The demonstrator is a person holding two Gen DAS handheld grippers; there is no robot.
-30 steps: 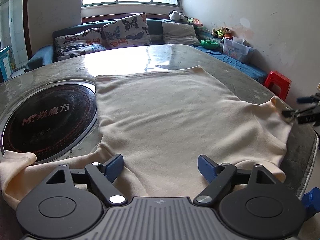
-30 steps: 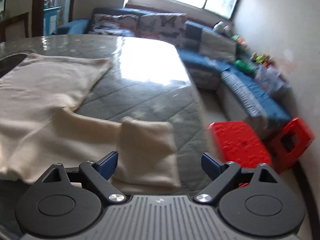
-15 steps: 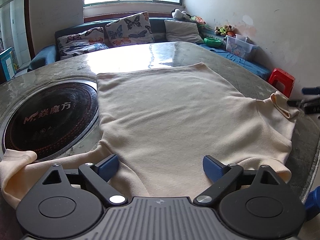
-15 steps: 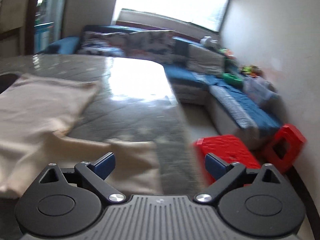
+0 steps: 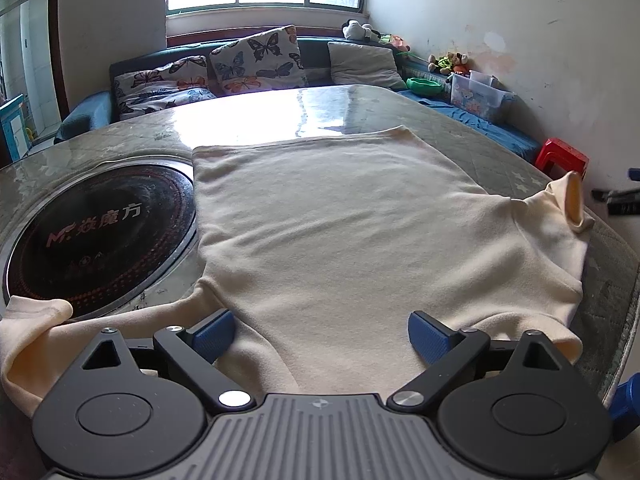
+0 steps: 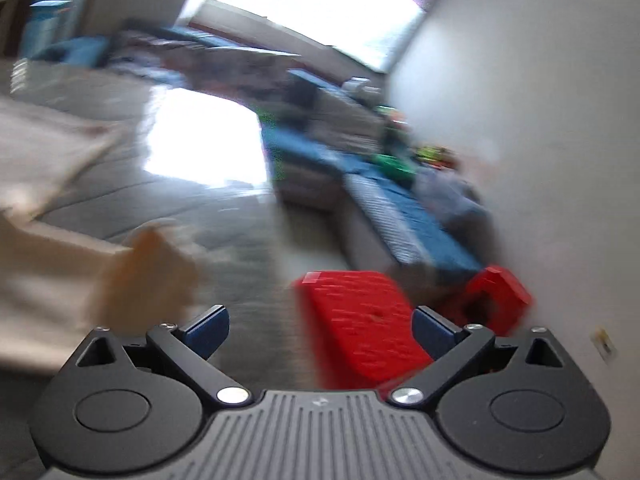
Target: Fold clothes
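Cream shirt (image 5: 340, 236) spread flat on table (image 5: 500, 152), cooktop disc (image 5: 96, 236) at 9 o'clock. Left gripper (image 5: 320, 332) wide open above the cloth, gripping nothing. Right gripper (image 6: 320, 330) wide open, empty, sleeve (image 6: 148, 276) at 10 o'clock.

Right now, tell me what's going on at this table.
A person is folding clothes with a two-finger gripper in each hand. A cream, soft knit long-sleeved top lies spread flat on the grey quilted table, one sleeve reaching beside the round black glass cooktop set into it. The left gripper hovers open over the near edge of the top, gripping nothing. The right gripper is open too and empty, off the table's corner by the other sleeve; its view is blurred. No fold is made yet.
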